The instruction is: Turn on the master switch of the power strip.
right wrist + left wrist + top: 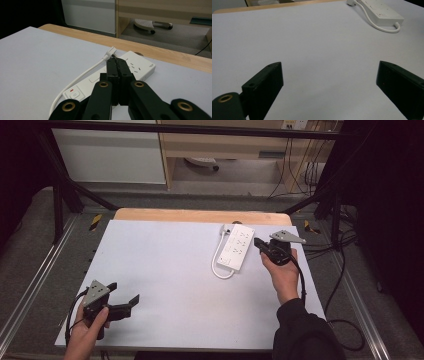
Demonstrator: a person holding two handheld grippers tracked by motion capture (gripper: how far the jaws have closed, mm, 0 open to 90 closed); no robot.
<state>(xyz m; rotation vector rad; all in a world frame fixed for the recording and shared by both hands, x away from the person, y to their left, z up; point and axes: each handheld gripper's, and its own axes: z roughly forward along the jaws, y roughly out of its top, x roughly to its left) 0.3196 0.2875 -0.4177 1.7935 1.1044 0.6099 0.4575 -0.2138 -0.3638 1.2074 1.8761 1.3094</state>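
Right hand-held gripper (pixel 261 243), jaws pressed together on nothing, hovers at the power strip's (pixel 236 247) 3 o'clock edge, its tips just over the sockets. That strip's long axis runs from 12 to 6 on the bench (pixel 165 270), with its white cord (pixel 217 265) looping along the 9 o'clock side. Left hand-held gripper (pixel 126 293), spread wide, sits well apart at 7 o'clock; nothing stands between.

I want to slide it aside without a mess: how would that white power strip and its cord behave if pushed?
The power strip looks like a flat, rigid plastic block lying low on the white table cover, so it would probably slide rather than tip or roll. Its cord lies in a loose loop, so it is likely floppy and would trail behind.
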